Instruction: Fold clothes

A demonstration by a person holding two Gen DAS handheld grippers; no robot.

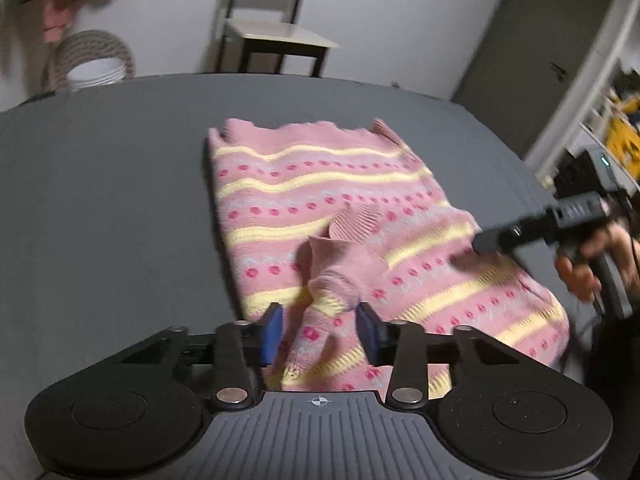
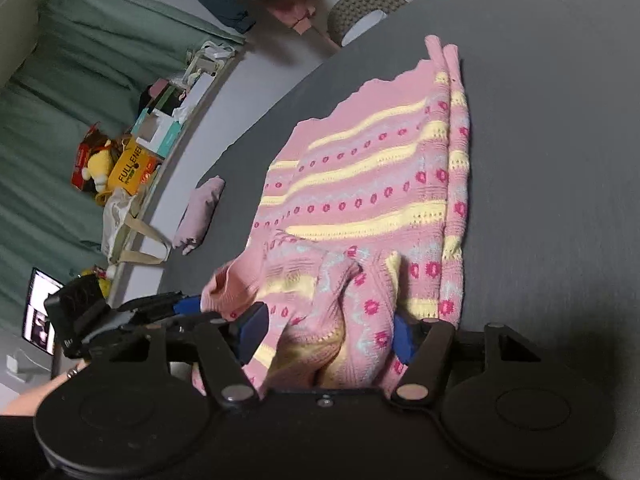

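A pink knitted sweater (image 1: 328, 208) with yellow stripes and red dots lies partly folded on the grey surface (image 1: 112, 200). One sleeve, with its ribbed cuff (image 1: 328, 256), is laid across the body. My left gripper (image 1: 320, 332) hovers at the sweater's near edge, open, its blue pads (image 1: 272, 332) on either side of that sleeve without touching it. A hand holds my right gripper (image 1: 492, 240) at the sweater's right edge. In the right wrist view the right gripper (image 2: 328, 336) stands wide open with bunched sweater (image 2: 360, 184) fabric filling the gap. The left gripper (image 2: 188, 308) shows at its left.
Behind the grey surface stand a chair (image 1: 276, 36), a woven basket (image 1: 94, 60) and a door (image 1: 532, 40). A small lilac folded cloth (image 2: 200, 212) lies near the surface's edge (image 2: 256, 120). Boxes, a bag (image 2: 124, 216) and a lit screen (image 2: 40, 312) sit on the floor.
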